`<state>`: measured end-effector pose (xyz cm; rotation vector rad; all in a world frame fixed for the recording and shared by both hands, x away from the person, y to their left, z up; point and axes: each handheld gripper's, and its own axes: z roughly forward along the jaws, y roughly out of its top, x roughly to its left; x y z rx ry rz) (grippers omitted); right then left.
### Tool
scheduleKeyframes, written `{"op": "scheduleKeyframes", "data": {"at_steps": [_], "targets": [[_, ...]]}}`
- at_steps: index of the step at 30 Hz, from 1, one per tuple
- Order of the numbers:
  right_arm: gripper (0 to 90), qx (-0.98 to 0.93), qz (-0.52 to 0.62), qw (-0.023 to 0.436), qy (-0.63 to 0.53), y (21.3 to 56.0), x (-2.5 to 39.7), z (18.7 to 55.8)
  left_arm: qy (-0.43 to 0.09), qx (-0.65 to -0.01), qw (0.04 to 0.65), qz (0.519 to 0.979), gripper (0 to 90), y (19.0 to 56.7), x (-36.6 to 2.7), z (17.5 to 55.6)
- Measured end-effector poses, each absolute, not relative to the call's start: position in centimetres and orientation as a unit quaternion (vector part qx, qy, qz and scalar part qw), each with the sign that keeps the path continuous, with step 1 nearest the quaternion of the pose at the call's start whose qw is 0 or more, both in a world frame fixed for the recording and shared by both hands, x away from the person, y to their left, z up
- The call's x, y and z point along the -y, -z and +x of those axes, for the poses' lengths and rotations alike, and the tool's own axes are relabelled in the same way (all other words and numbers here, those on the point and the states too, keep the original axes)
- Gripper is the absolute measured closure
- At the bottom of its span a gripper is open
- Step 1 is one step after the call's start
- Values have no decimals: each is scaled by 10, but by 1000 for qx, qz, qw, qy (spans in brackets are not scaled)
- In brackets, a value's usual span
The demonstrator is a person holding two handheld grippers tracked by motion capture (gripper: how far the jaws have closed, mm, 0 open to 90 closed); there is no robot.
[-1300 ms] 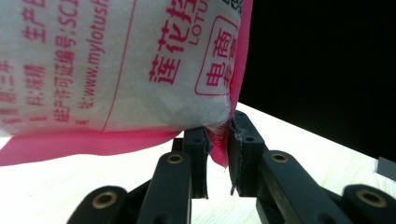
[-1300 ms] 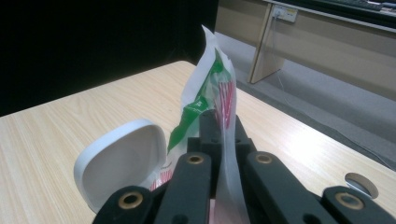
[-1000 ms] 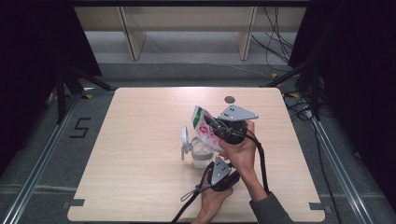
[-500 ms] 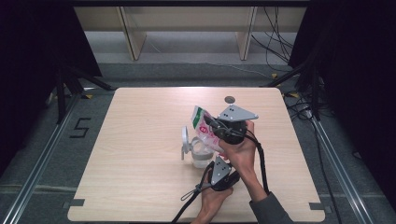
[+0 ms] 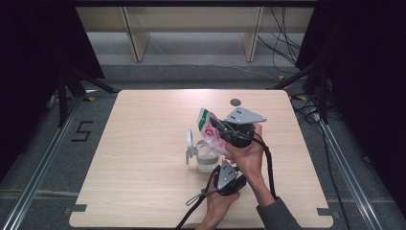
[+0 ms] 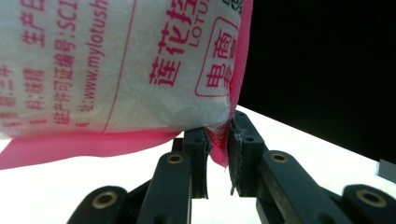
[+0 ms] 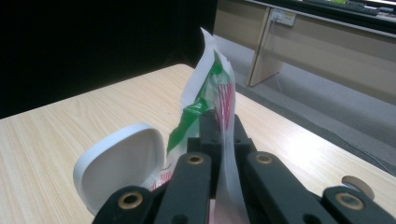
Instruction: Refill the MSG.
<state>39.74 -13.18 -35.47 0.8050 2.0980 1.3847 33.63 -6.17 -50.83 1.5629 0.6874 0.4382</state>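
A white bag with pink and green print hangs tilted over a clear jar whose white flip lid stands open. My right gripper is shut on the bag's upper edge; in the right gripper view the film rises from between its jaws, with the lid at the left. My left gripper comes up from below, near the jar. In the left gripper view it pinches the bag's pink lower corner, and the printed bag looms above.
The light wooden table has a small grey disc near its far edge, also seen at the lower right of the right gripper view. Black cables trail from both grippers towards the table's near edge. Dark curtains flank both sides.
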Motion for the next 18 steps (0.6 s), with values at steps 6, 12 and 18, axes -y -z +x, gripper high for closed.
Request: {"op": "scheduleKeyframes", "data": {"at_steps": [6,12,18], "targets": [[900,-767,291,247,-515,355,133,399,-193,-300,635,685,784,508,62,336],[900,-769,294,248,-510,353,133,398,-191,-300,636,685,784,508,62,337],[900,-769,295,247,-511,353,133,399,-197,-295,631,690,784,507,61,338]]}}
